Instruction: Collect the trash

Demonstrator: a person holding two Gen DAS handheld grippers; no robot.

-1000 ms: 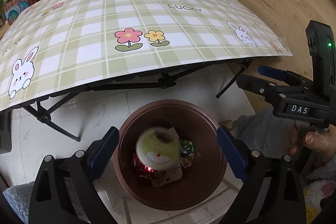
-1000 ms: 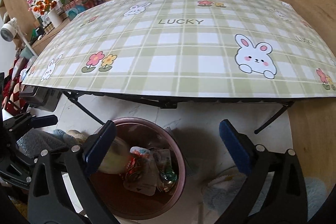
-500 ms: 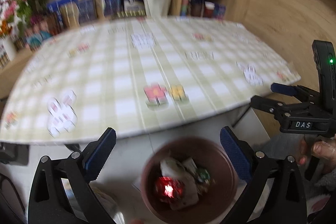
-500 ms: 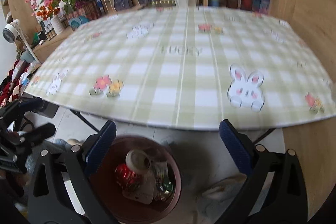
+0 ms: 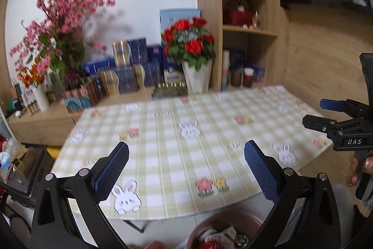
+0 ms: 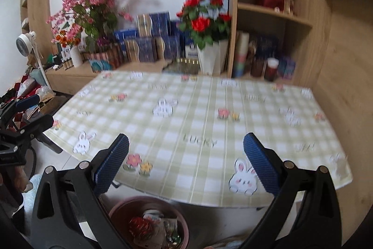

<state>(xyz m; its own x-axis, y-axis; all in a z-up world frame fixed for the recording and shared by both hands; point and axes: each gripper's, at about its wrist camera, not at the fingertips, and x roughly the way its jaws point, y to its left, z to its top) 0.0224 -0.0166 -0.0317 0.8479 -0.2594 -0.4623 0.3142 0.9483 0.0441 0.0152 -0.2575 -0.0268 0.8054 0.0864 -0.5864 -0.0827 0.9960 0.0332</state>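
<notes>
While both cameras look out level over the bench point(image 5: 177, 155), its top carries only a green plaid cloth printed with rabbits, flowers and the word LUCKY. Left tongs point(image 5: 186, 169): blue pads spread wide apart, nothing between them, held above the near edge of the bench. Right tongs point(image 6: 186, 165): blue pads likewise wide apart and holding nothing, above the same near edge; seen also at the right margin of the left view, gripped by a hand point(image 5: 360, 169). Bin point(image 6: 149, 221): one round brown tub on the pale floor, just below and in front of the bench edge, standing low and left of centre in the right view and at the bottom edge in the left view. Trash point(image 6: 153, 229): a heap of wrappers inside the bin, among them a red foil piece, a pale packet and a small green item; single pieces are too blurred to name further. Behind the bench, on a low wooden sideboard: red roses point(image 5: 188, 43) in a white pot, pink blossom branches point(image 5: 60, 25), blue boxes point(image 5: 139, 57) stacked in rows. Wooden shelves point(image 6: 272, 11) stand at the right, bearing a red item, jars and cups. White fan point(image 6: 24, 43) at far left in the right view.
</notes>
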